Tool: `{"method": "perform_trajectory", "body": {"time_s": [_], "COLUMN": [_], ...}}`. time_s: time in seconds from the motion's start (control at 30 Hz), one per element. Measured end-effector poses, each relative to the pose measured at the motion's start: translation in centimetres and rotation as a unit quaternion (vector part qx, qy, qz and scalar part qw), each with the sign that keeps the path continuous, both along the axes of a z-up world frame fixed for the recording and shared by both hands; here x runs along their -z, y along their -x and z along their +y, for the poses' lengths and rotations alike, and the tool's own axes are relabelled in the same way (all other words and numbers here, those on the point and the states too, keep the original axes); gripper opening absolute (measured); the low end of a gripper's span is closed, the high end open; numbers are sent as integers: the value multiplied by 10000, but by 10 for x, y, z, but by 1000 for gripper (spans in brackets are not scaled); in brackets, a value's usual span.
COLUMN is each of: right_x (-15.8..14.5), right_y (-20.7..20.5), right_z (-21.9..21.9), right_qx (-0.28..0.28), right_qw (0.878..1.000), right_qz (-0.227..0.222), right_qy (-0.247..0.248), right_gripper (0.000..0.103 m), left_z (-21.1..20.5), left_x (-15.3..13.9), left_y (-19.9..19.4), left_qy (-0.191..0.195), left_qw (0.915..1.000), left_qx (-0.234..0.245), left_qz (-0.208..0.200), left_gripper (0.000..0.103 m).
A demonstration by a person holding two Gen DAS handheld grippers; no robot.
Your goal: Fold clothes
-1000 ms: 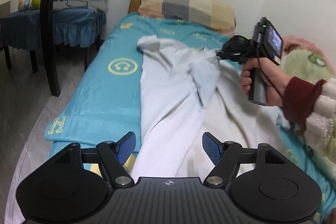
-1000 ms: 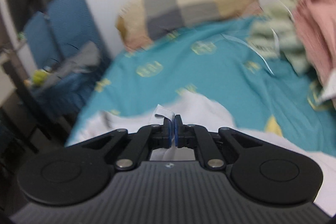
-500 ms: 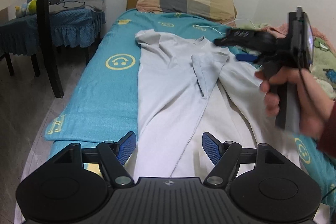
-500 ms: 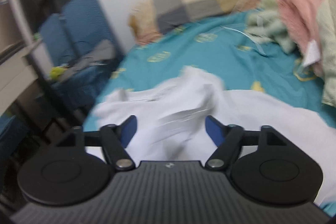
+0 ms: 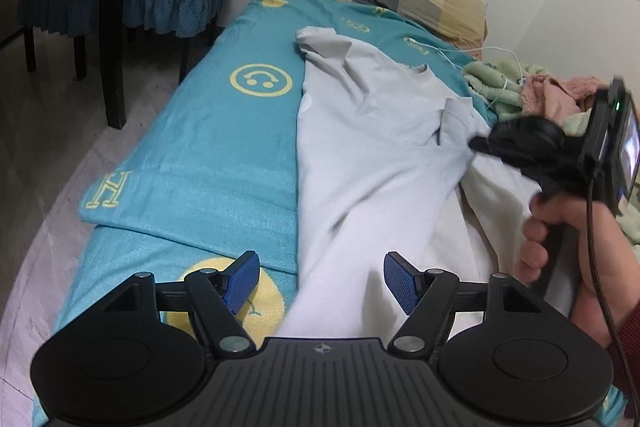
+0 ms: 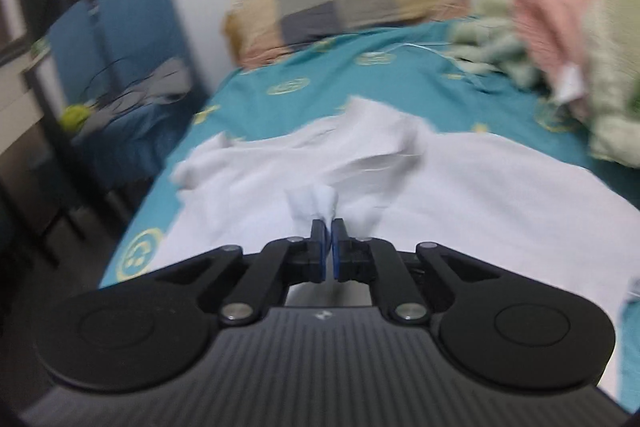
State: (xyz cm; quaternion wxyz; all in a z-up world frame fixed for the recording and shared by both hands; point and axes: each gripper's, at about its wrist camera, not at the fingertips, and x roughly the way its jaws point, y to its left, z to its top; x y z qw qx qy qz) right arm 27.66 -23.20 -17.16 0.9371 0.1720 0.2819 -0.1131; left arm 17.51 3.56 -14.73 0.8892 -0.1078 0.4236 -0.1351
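Right claw (image 6: pixel 328 247) just closed, pinching white shirt (image 5: pixel 360 147); left claw (image 5: pixel 320 281) gaping, empty; blankets (image 6: pixel 560 39) beside.

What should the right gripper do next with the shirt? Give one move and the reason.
Probably carry the pinched cloth across the shirt toward its middle. The right gripper, which has just been closing, is shut on a bunch of fabric, while the left gripper hangs open above the hem, holding nothing.
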Motion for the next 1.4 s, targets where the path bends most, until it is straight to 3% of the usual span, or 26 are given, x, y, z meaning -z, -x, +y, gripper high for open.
{"method": "perform_trajectory", "body": {"time_s": [0.07,0.17,0.33,0.47,0.5,0.57,0.63,0.73,0.87,1.0,1.17,1.27,1.33,1.4], "right_x": [10,16,-22,-55,-62,-72,-78,-82,-76,-71,-66,-64,-63,-63], "right_y": [4,19,73,131,145,169,190,203,201,199,196,194,192,190], "right_z": [-18,-39,-38,-35,-34,-35,-37,-42,-52,-65,-86,-92,-94,-94], "right_qx": [141,136,-322,-686,-727,-718,-720,-693,-783,-800,-665,-621,-587,-576], "right_qw": [9994,9949,9921,9849,9827,9791,9765,9772,9706,9665,9535,9488,9466,9454], "right_qz": [249,476,465,388,362,203,-32,-135,-165,-146,-251,-279,-255,-228], "right_qy": [-172,-881,-1116,-1543,-1664,-1891,-2031,-2005,-2269,-2436,-2928,-3085,-3161,-3198], "right_gripper": [6,9,9,12,16,47,69,72,72,72,72,72,72,72], "left_z": [-2,-5,-4,-9,-13,-20,-12,1,24,45,70,62,47,37], "left_x": [2,4,2,9,8,4,0,-5,-15,-28,-27,-16,-9,-10], "left_y": [-1,-1,4,12,17,28,37,44,52,63,67,67,70,75], "left_qy": [-12,-96,-138,108,-45,-386,-507,-601,-573,-1405,-1660,-1583,-1839,-2027], "left_qw": [10000,9998,9998,9992,9995,9990,9982,9947,9844,9691,9531,9432,9271,9170], "left_qx": [77,145,98,69,96,93,-60,-268,-393,-351,-70,494,1146,1596], "left_qz": [43,65,101,376,314,196,313,784,1616,1995,2531,2878,3059,3042], "left_gripper": [71,71,71,69,69,69,69,69,70,69,69,69,70,70]}}
